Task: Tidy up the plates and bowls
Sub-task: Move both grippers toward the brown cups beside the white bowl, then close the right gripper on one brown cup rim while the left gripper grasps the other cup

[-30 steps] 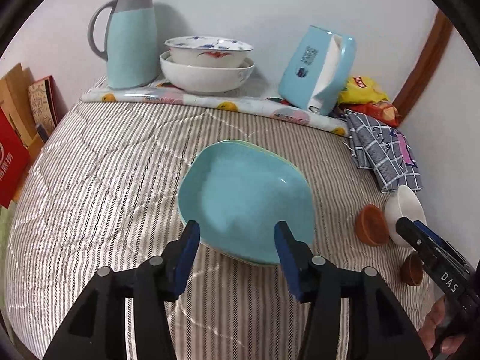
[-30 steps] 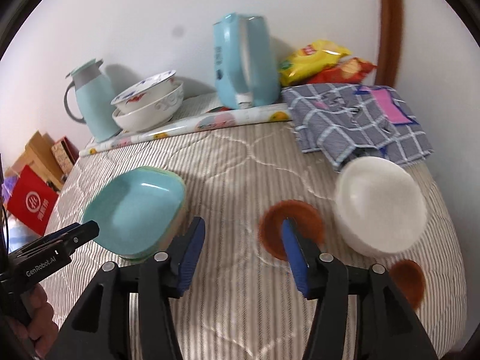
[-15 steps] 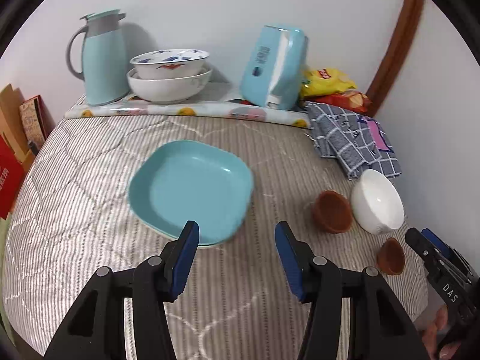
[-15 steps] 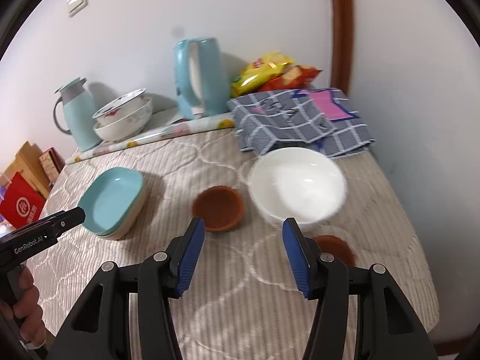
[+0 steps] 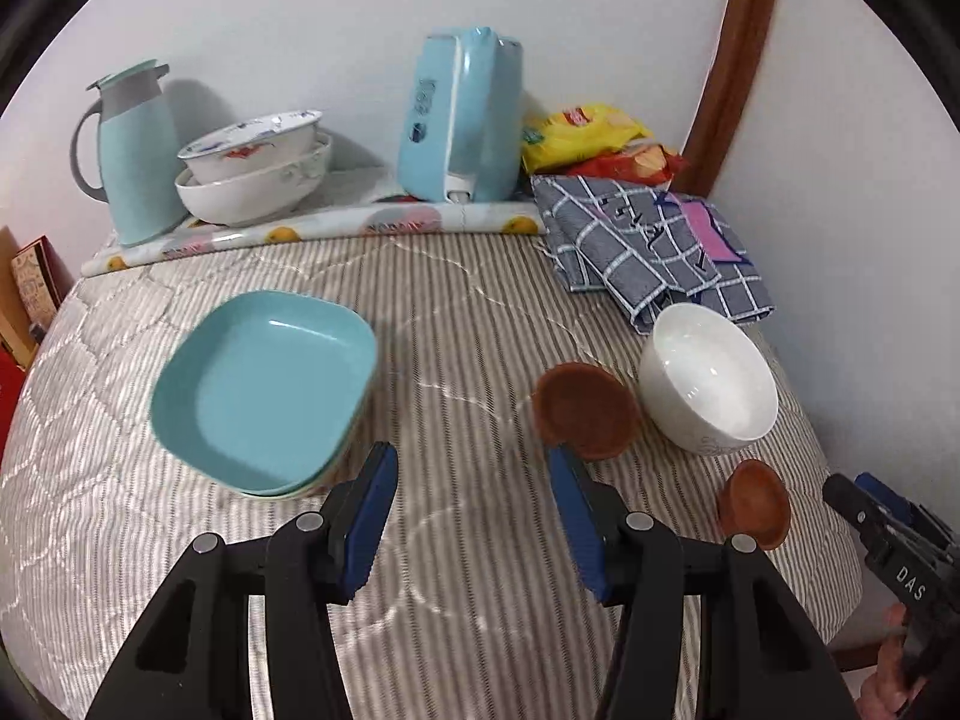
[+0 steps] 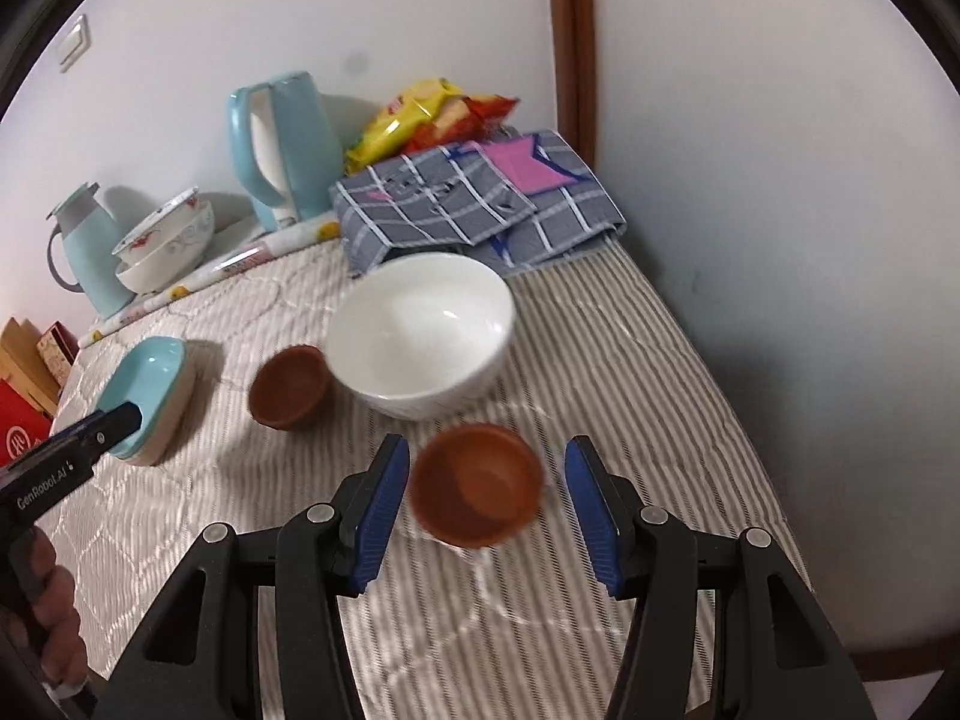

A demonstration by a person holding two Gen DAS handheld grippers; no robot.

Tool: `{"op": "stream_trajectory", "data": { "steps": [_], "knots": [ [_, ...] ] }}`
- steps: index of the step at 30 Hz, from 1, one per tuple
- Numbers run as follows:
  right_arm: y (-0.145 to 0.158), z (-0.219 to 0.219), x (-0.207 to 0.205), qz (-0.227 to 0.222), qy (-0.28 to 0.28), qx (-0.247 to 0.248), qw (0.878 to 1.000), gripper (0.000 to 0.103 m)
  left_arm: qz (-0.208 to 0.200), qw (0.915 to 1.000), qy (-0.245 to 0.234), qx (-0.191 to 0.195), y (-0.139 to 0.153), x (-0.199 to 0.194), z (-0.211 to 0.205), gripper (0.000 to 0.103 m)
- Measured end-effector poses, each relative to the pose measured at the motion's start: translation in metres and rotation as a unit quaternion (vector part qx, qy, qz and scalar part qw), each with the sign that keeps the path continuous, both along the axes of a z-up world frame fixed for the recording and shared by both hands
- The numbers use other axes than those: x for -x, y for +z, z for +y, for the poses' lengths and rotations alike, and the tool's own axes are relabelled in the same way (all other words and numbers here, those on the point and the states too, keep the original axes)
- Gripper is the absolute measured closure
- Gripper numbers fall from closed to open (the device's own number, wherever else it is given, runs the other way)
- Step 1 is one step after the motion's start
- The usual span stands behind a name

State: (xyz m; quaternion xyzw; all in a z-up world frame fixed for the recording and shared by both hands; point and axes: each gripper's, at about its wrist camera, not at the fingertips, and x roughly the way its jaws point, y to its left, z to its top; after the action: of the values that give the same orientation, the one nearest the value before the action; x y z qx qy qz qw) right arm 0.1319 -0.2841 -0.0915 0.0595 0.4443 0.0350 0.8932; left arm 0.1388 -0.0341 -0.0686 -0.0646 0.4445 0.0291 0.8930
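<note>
My right gripper (image 6: 486,510) stood part open over the striped quilt (image 6: 630,372), its blue pads gripping nothing; the near small brown bowl (image 6: 477,489) sat in the gap between them, but I could not tell whether either pad touched it. My left gripper (image 5: 471,513) was likewise part open and empty, with only quilt between its pads. Its right pad overlapped the near edge of the other brown bowl (image 5: 585,411) in the left wrist view, and whether it touched I could not tell.

Just beyond the near brown bowl stood the white bowl (image 6: 423,333), upright, with the second brown bowl just beside it on its left. From the left wrist the stack of teal square plates (image 5: 264,387) lay left of my left gripper, the top one nested in those beneath, well apart from the bowls.

Behind the white bowl a folded grey checked cloth (image 6: 474,198) lay against the side wall. Farther back, yellow and red snack packets (image 6: 420,114) rested in the corner, then a light blue kettle (image 6: 282,147) beside them. Left of the kettle two patterned white bowls (image 5: 255,174) sat nested on a printed mat (image 5: 336,225), and a pale blue jug (image 5: 135,150) with a grey handle stood at the far left against the wall.
</note>
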Motion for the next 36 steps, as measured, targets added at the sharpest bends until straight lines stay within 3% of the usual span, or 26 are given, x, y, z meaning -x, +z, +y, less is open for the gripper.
{"op": "stream_trajectory", "data": {
  "steps": [9, 24, 27, 30, 36],
  "knots": [
    [-0.027, -0.02, -0.005, 0.019, 0.003, -0.013, 1.0, 0.049, 0.029, 0.9991, -0.014, 0.027, -0.026, -0.028, -0.016, 0.052],
    [-0.071, -0.014, -0.029, 0.054, 0.015, -0.021, 0.998, 0.049, 0.059, 0.9976, -0.015, 0.034, -0.061, -0.071, -0.026, 0.053],
    [-0.076, -0.016, -0.032, 0.061, 0.016, -0.026, 0.998, 0.053, 0.062, 0.9971, -0.017, 0.04, -0.067, -0.076, -0.026, 0.053],
    [-0.079, -0.018, -0.033, 0.057, 0.008, -0.037, 0.998, 0.054, 0.065, 0.9971, -0.023, 0.033, -0.074, -0.08, -0.03, 0.063],
    [-0.082, -0.015, -0.033, 0.041, 0.006, -0.014, 0.999, 0.054, 0.061, 0.9972, -0.026, 0.034, -0.081, -0.083, -0.03, 0.067]
  ]
}}
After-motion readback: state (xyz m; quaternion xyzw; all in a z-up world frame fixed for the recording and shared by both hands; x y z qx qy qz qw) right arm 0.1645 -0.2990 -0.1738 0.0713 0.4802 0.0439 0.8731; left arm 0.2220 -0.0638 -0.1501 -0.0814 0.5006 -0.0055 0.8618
